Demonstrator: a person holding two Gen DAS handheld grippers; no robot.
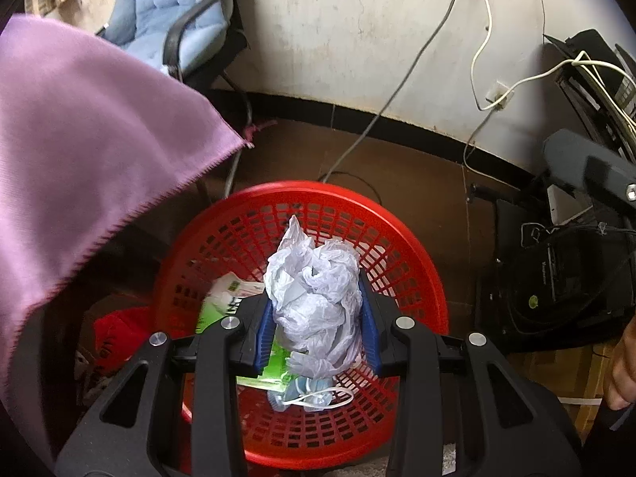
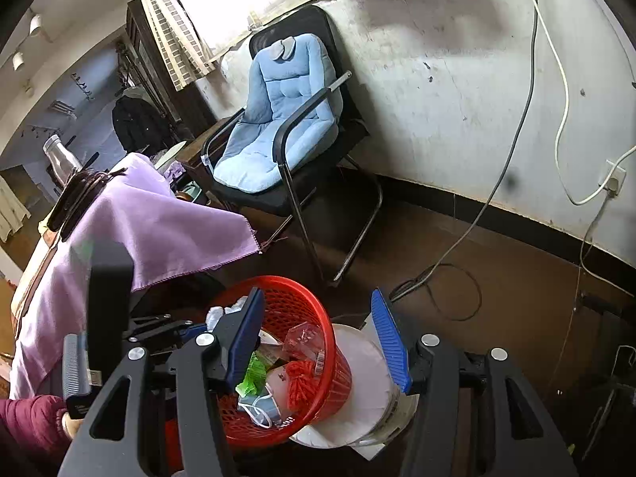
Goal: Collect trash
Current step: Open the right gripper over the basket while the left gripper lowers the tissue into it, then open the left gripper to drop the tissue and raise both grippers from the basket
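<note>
- Left gripper (image 1: 316,318): its blue-padded jaws are closed on a crumpled white plastic bag (image 1: 314,290), one pad pressing each side of the wad. The bag hangs directly over the mouth of the red mesh basket (image 1: 401,234).
- Red mesh basket, left wrist view: a round plastic wastebasket with a lattice wall, seen from above. Inside it lie a green-and-white package (image 1: 222,302) and a light blue face mask (image 1: 314,395) with white ear loops, both below the held bag.
- Right gripper (image 2: 318,342): its jaws stand apart with nothing between the pads; the basket (image 2: 290,306) and a white lidded bucket (image 2: 365,373) show in the gap beyond them.
- Basket, right wrist view: it leans against the white bucket, touching it. Its contents include the face mask (image 2: 260,407), a green wrapper (image 2: 252,375), a clear plastic piece (image 2: 304,338) and a clump of red yarn-like strands (image 2: 304,377).
- The left gripper (image 2: 167,328) appears in the right wrist view at the basket's left rim, with part of the white bag (image 2: 226,312) showing above it.
- Surroundings: a purple cloth (image 2: 159,230) drapes over furniture left of the basket; a black chair with a light blue cushion (image 2: 278,119) stands against the stained wall (image 2: 437,79); cables (image 2: 512,139) hang down the wall to the brown floor (image 2: 516,278).
- A hand in a dark red sleeve (image 2: 28,417) shows at the lower left of the right wrist view.
</note>
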